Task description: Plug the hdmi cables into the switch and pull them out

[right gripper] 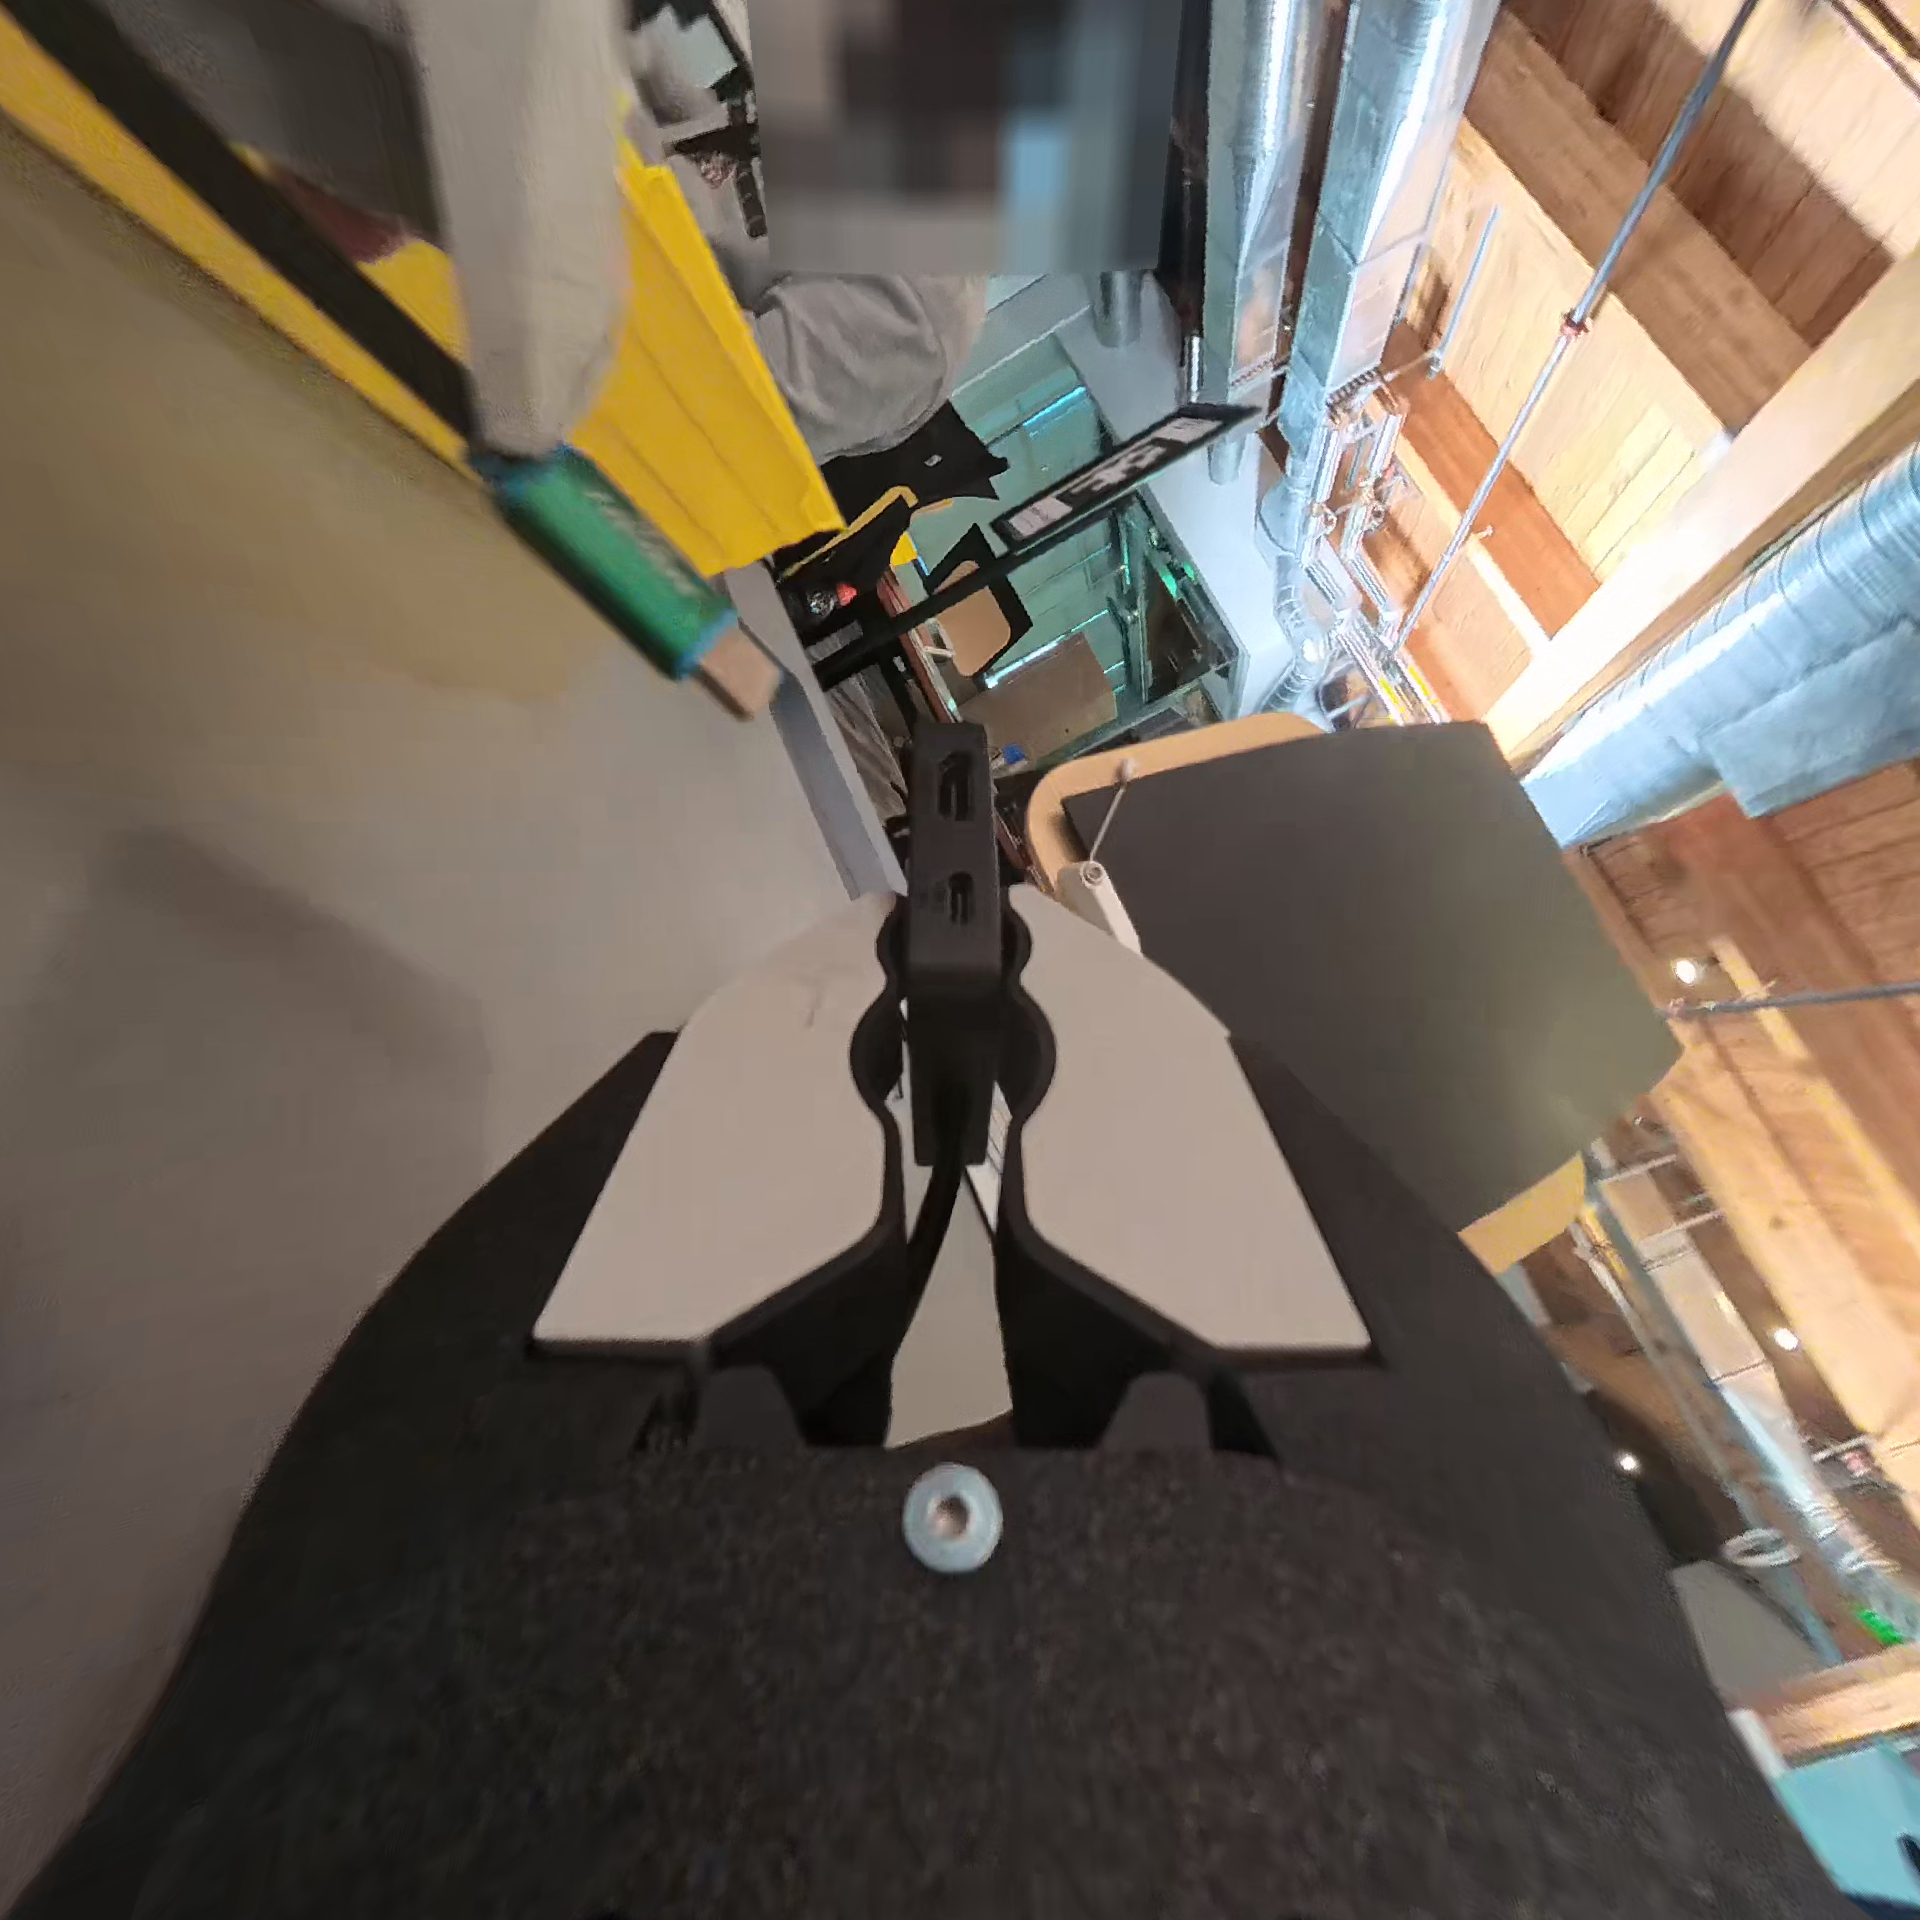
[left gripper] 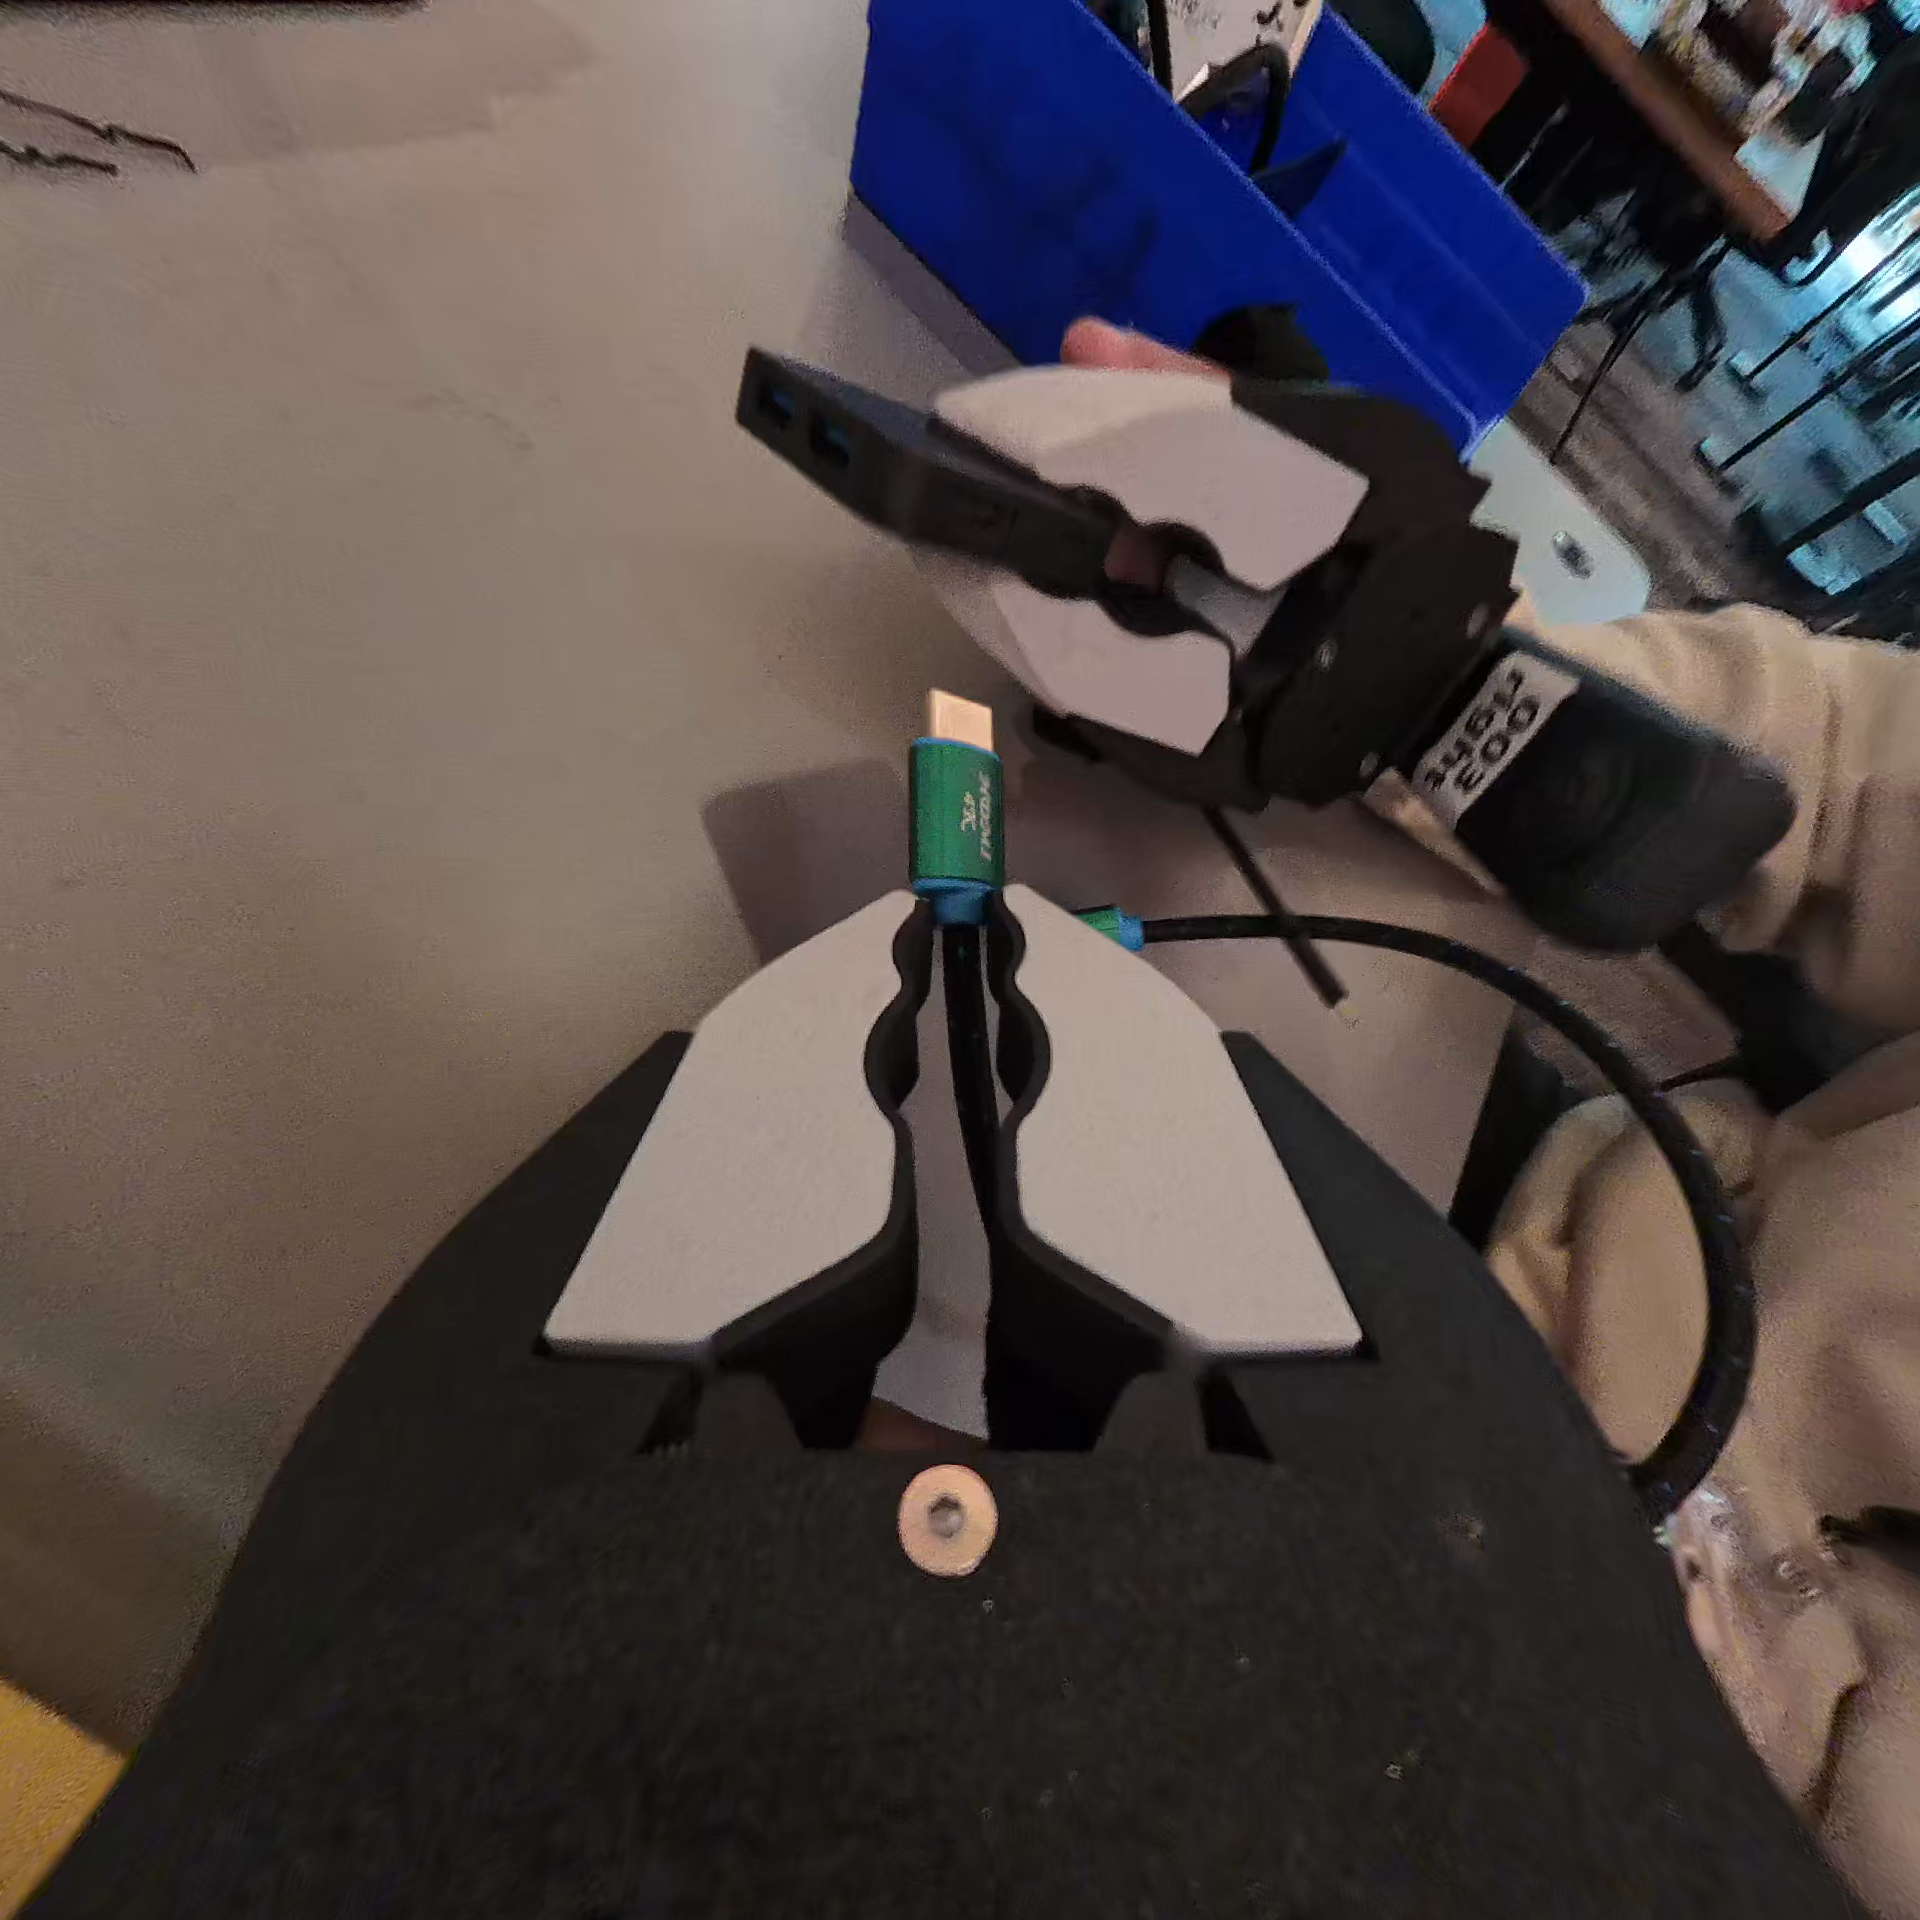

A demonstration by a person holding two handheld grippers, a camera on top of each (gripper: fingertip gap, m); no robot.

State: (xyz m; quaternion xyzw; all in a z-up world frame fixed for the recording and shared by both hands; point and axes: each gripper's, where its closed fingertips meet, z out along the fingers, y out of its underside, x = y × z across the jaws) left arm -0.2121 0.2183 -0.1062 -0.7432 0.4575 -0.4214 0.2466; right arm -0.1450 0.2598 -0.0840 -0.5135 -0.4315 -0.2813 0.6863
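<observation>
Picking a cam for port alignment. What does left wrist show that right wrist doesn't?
Left wrist only: the blue-lined ports on the switch's end face, the right gripper clamping it from outside, the cable looping back, a second green plug on the table, a blue bin.

Right wrist only: the switch's side slots, ceiling ducts, a yellow bin.

Both: the green HDMI plug, the switch, unplugged and apart.

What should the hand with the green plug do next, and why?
Probably swing the left gripper, shut on the green metal-shelled HDMI plug, toward the black box-shaped switch in the right gripper. The plug's tip is bare and apart from the switch's open ports.
</observation>
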